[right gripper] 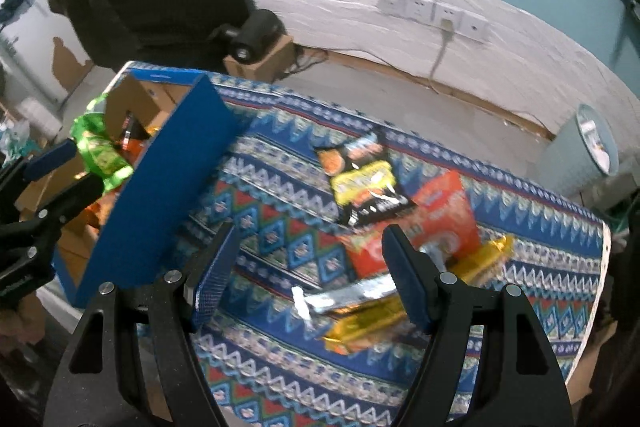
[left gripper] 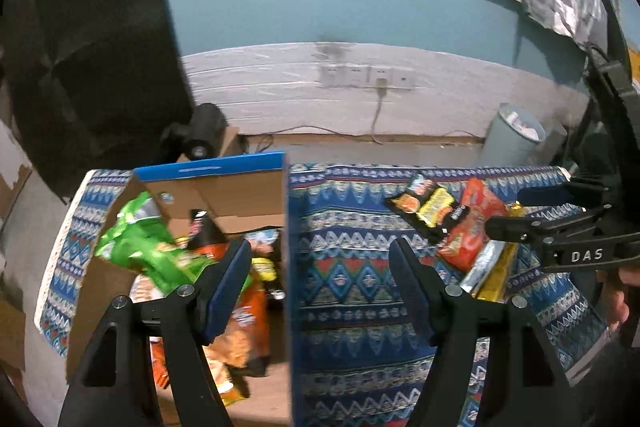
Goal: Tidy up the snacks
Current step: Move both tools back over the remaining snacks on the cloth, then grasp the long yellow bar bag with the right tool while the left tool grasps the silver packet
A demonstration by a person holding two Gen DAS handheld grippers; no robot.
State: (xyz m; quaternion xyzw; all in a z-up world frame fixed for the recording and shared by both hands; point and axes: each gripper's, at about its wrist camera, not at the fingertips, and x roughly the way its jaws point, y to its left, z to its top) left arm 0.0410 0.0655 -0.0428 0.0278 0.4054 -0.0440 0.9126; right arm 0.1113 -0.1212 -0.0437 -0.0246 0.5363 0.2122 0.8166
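My left gripper (left gripper: 320, 267) hangs wide open and empty over the near wall of the blue cardboard box (left gripper: 286, 267), where a green snack bag (left gripper: 148, 243) sits on top of orange packets already inside. My right gripper (right gripper: 308, 263) is also spread wide with nothing held, poised above the pile left on the patterned cloth (right gripper: 280, 227): a black-and-yellow bag (right gripper: 362, 179), a red bag (right gripper: 436, 223), a silver packet (right gripper: 348, 297) and gold wrappers (right gripper: 368, 323). I judge the sorting partly done; next I should lower the right fingers astride the silver packet, close, and carry it left into the box.
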